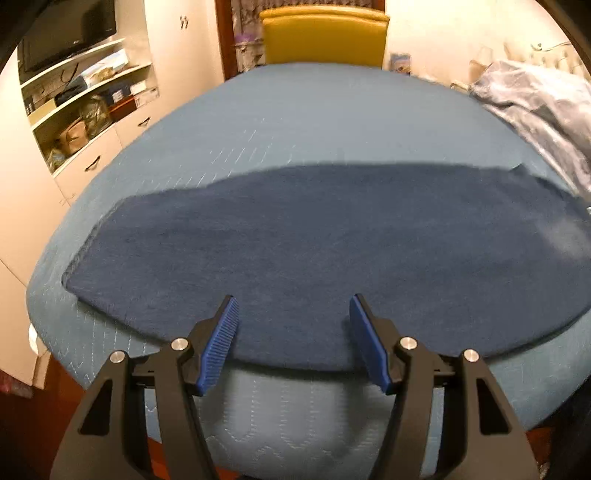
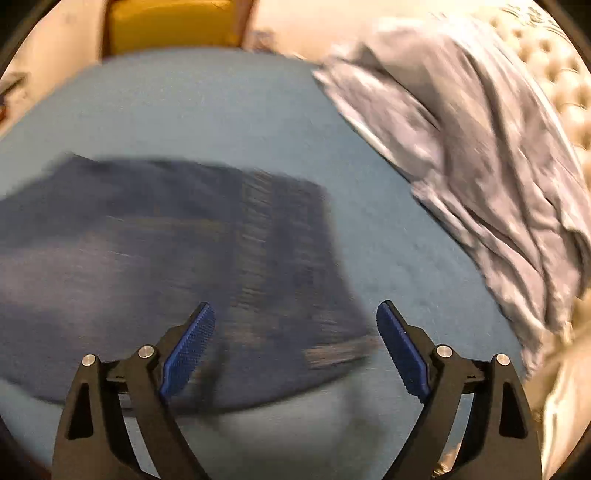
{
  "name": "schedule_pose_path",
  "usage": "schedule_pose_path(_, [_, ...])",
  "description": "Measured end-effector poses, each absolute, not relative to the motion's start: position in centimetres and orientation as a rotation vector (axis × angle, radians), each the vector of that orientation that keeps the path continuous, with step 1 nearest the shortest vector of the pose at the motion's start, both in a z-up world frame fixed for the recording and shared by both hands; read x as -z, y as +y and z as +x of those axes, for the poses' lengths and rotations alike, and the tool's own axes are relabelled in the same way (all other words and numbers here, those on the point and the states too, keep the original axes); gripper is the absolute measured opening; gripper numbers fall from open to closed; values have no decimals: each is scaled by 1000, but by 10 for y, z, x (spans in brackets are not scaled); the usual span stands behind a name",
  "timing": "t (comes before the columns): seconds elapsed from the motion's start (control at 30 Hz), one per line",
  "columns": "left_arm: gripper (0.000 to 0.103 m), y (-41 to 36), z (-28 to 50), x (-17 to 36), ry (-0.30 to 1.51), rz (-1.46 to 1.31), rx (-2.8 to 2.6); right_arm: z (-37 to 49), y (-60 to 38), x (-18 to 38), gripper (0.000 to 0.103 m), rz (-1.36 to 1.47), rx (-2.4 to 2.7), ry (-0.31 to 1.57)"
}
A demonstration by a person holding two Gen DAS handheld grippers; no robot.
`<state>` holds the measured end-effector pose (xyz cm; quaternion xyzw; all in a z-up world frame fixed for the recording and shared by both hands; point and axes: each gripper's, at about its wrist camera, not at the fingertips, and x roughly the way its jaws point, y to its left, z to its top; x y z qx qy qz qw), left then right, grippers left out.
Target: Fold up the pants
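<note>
Two grippers in view, both empty. Left gripper (image 1: 293, 306): fingers spread, nothing between the pads, hovering over the near edge of the pants (image 1: 314, 251). Right gripper (image 2: 295, 314): fingers spread wide, also holding nothing, hanging above the ribbed waistband end (image 2: 280, 229); right wrist view is motion-blurred, so contact with the cloth cannot be told.

Pants: dark blue, lying flat and long across the table (image 1: 295, 122), running from 9 o'clock to 3 o'clock in the left wrist view. Outline is narrow, so legs appear already laid one on the other (judgement). Cuff end lies toward 9 o'clock, waistband toward 3 o'clock.

Step in hand (judgement): between folds, positioning for the crosswise fold.

Next move calls for: each gripper to close on a corner of one end, pinching both layers together, then lift and carry that end over to meet the other. Fleece-like cloth looks thick; a shallow pinch may catch the top layer only.

Surface: light blue quilted cover. Grey crumpled garment (image 2: 480, 147) at 2 o'clock, apart from the pants.

Room: yellow chair (image 1: 325, 37) at 12 o'clock; shelves (image 1: 85, 99) and television (image 1: 70, 29) at 10 o'clock.
</note>
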<state>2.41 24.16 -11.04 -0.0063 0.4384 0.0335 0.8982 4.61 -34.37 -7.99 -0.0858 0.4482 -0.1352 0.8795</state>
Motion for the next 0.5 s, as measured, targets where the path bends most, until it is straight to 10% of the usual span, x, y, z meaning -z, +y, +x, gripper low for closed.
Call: schedule_pose_path(0.5, [54,412,9,93,791,-337,-298,130,23,110,71,-149,-479,987])
